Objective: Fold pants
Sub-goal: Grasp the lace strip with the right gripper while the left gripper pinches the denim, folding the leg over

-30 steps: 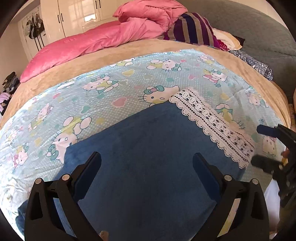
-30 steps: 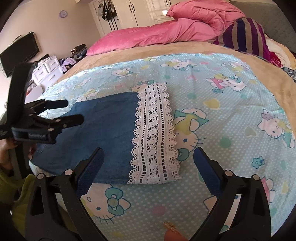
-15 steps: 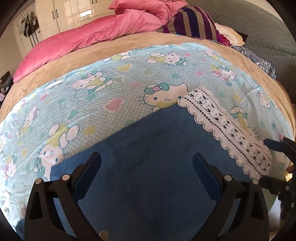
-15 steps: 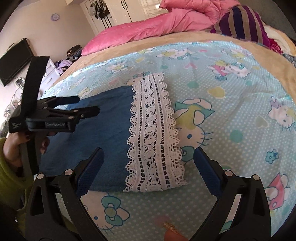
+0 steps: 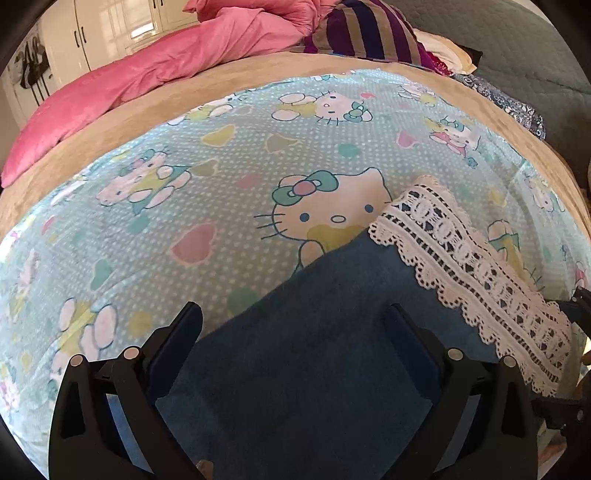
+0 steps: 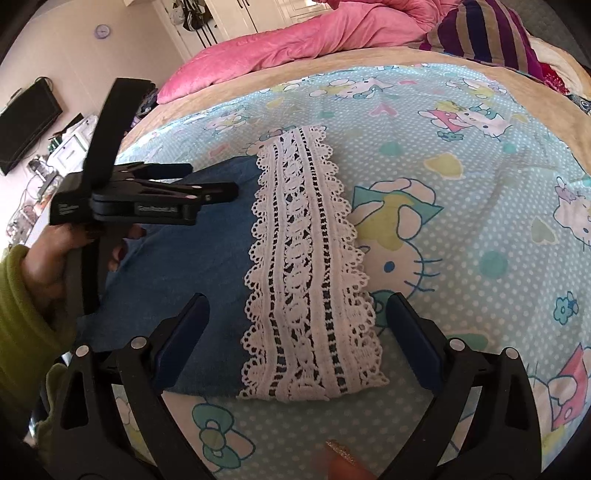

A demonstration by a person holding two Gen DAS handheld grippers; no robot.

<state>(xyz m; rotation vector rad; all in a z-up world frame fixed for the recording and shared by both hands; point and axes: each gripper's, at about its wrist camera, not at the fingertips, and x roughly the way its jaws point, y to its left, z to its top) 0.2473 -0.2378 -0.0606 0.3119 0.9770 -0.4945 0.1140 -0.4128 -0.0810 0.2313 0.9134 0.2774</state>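
Folded dark blue pants with a wide white lace hem lie flat on a pale blue cartoon-cat blanket. My left gripper hovers open just above the blue cloth, holding nothing. In the right wrist view the pants lie left of centre and the lace hem runs up the middle. My right gripper is open, its fingers straddling the near end of the lace. The left gripper, held by a hand in a green sleeve, sits over the pants' far left part.
A pink duvet and a striped pillow are piled at the bed's far end. Beyond the bed's left side stand a dark screen and cluttered drawers. Open blanket stretches right of the pants.
Both grippers have moved in closer over the pants. The left gripper has shifted toward the lace hem, and the right one has come down nearer the hem's front end. Both stay open.
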